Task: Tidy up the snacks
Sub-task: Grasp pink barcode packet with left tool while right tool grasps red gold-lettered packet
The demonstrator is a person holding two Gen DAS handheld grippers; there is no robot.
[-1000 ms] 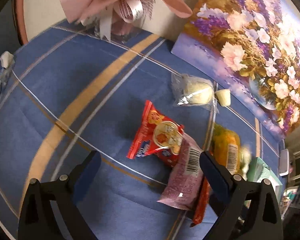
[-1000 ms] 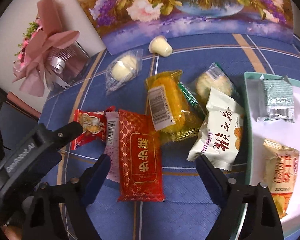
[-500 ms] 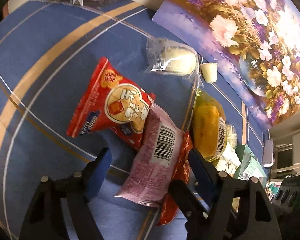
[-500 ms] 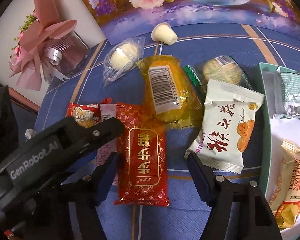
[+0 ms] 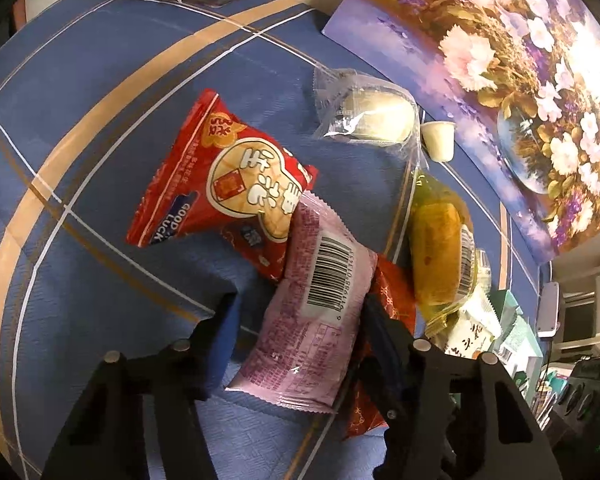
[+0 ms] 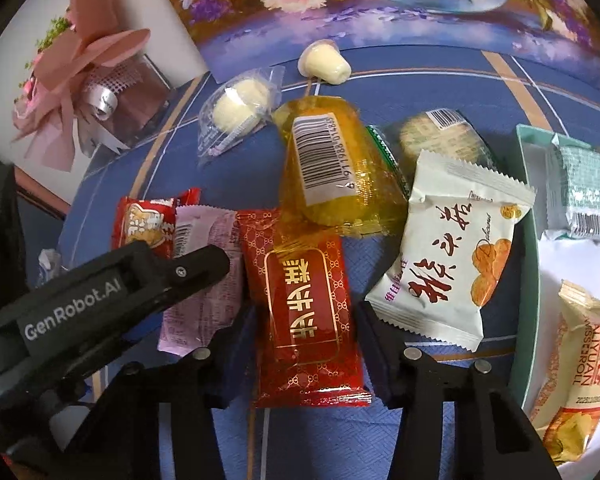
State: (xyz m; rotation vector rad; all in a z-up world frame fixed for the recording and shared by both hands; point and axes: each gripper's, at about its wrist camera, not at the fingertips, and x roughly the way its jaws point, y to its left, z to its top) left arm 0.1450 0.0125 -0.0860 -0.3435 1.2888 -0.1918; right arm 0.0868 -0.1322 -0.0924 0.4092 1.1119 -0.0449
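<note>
Pink snack packet [image 5: 312,320] sits between left gripper [image 5: 300,320] jaws, closing. Red packet [image 6: 304,308] between right gripper [image 6: 304,344] jaws, closing; contact unclear on both.

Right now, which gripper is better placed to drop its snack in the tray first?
Right. The right gripper is closing around the red gold-lettered packet, and the tray sits just beside it. The left gripper is closing around the pink barcode packet, farther from the tray.
</note>
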